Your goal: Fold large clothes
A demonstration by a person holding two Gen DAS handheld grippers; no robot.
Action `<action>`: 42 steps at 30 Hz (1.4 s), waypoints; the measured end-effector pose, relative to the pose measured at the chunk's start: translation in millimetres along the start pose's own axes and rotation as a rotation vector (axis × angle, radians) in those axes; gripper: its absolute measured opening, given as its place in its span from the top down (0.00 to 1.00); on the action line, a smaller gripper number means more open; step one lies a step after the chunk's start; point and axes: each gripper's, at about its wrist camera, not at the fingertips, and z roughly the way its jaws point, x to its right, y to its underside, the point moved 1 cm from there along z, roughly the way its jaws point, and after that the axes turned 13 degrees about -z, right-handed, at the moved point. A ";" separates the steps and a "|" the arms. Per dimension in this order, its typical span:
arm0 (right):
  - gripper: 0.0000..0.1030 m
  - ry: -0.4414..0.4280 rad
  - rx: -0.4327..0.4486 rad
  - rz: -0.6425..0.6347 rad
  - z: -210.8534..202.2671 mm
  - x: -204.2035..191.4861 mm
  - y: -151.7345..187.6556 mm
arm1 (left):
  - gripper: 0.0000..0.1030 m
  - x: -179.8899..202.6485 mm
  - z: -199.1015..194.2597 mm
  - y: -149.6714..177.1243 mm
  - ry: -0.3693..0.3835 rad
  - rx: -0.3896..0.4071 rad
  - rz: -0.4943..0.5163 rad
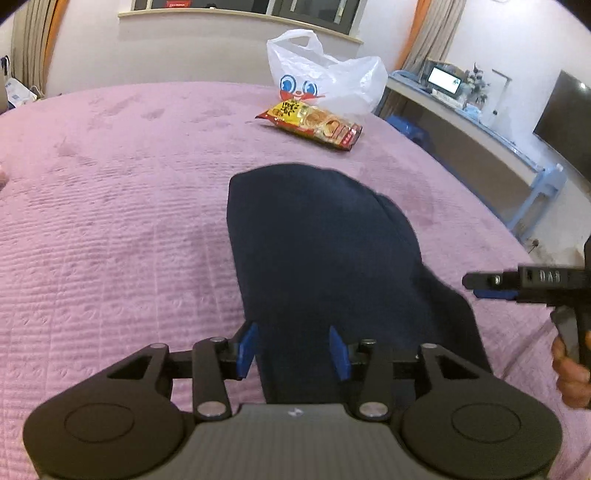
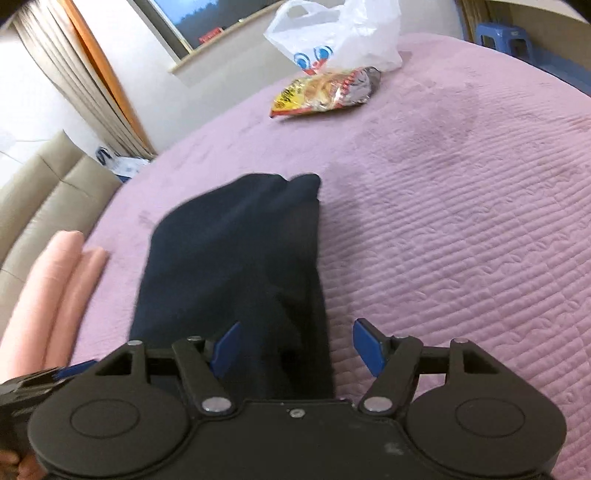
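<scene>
Just ahead — dark garment [image 1: 325,254], left claw [image 1: 293,350] open

Setting: a home bedroom. A pink quilted bedspread [image 1: 110,229] is covering a wide bed — a beige padded headboard [image 2: 40,192] is standing at one side. Curtains [image 2: 85,85] are hanging beside a window [image 2: 207,18]. A wall-mounted television [image 1: 565,122] is facing a long desk [image 1: 461,125] — cluttered, a small screen glowing on it.
</scene>
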 end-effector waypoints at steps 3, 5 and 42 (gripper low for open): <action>0.21 -0.005 -0.041 -0.048 8.5 -8.6 -2.4 | 0.54 -4.2 11.6 -9.9 0.052 -0.021 -0.067; 0.21 -0.006 -0.065 -0.070 24.1 -9.8 -3.4 | 0.54 -6.9 25.0 -14.1 0.070 -0.040 -0.107; 0.55 -0.240 -0.038 0.009 38.8 -11.7 -0.9 | 0.38 -60.4 67.2 -15.1 0.495 -0.098 -0.442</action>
